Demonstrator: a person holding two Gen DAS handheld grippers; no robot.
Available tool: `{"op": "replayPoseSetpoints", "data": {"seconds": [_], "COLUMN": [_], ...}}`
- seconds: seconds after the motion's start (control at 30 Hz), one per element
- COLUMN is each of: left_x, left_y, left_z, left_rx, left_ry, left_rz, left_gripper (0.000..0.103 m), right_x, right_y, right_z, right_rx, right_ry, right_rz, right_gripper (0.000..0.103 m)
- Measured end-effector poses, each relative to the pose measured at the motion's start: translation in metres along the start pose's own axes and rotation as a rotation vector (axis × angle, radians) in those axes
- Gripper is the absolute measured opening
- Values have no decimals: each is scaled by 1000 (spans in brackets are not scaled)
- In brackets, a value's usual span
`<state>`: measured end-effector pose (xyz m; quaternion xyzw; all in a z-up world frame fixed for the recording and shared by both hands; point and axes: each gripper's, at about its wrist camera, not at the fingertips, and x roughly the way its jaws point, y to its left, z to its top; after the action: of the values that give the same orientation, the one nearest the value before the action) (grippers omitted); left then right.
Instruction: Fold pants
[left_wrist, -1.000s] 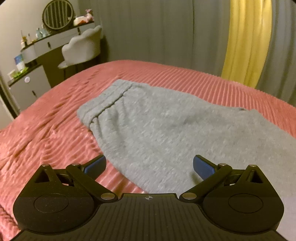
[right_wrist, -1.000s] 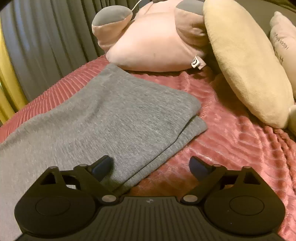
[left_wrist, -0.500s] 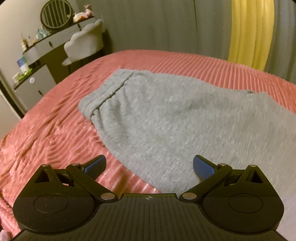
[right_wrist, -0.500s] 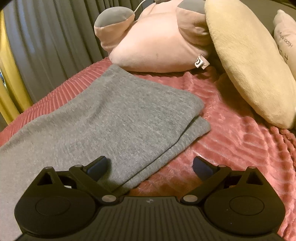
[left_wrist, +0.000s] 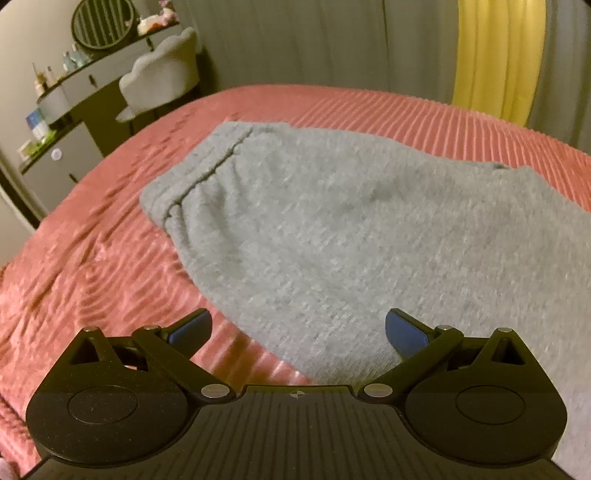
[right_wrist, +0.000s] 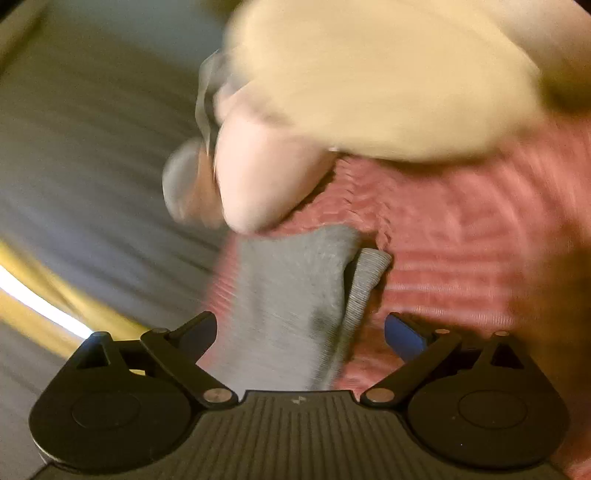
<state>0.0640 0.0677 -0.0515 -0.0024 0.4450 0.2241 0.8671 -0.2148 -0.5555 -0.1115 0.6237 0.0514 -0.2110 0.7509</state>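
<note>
The grey pants (left_wrist: 332, 236) lie flat on the pink ribbed bed (left_wrist: 92, 258), filling the middle and right of the left wrist frame, the waistband (left_wrist: 199, 170) towards the upper left. In the blurred right wrist frame the leg ends (right_wrist: 314, 295) sit in the lower middle, two layers lying one on the other with the edges a little offset. The left gripper (left_wrist: 297, 328) hovers over the near edge of the pants, its blue-tipped fingers (left_wrist: 402, 328) spread wide and holding nothing. The right gripper (right_wrist: 299, 330) also has its fingers (right_wrist: 400, 332) spread; the leg ends lie between them, but whether they touch the cloth cannot be told. Beyond the leg ends a pink plush toy (right_wrist: 266, 173) and a cream pillow (right_wrist: 388, 74) rest on the bed. At the upper left of the left wrist frame stand a dresser (left_wrist: 74, 92) with a round mirror (left_wrist: 103, 22) and a grey chair (left_wrist: 162, 81); grey curtains (left_wrist: 314, 48) and a yellow curtain (left_wrist: 498, 59) hang behind.
</note>
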Motion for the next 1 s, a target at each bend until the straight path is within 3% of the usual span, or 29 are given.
{"op": "replayPoseSetpoints", "data": {"seconds": [0.13, 0.4, 0.43, 0.5, 1.0], "left_x": [6, 4, 5, 5, 8], "left_y": [-3, -6, -6, -7, -7], "left_z": [0, -1, -1, -1, -1], "left_rx": [3, 12, 13, 13, 12], "left_ry": [23, 18, 19, 19, 29], "left_rz": [8, 12, 13, 12, 0], "left_gripper": [103, 103, 103, 103, 103], "right_x": [2, 32, 35, 38, 58], "right_y": [-12, 3, 8, 16, 11], "right_z": [11, 23, 23, 24, 23], "right_rx": [17, -50, -68, -110, -111], "right_ry": [31, 50, 47, 33, 69], "right_rz": [-13, -100, -112, -112, -138], "right_gripper": [60, 51, 36, 24, 27]}}
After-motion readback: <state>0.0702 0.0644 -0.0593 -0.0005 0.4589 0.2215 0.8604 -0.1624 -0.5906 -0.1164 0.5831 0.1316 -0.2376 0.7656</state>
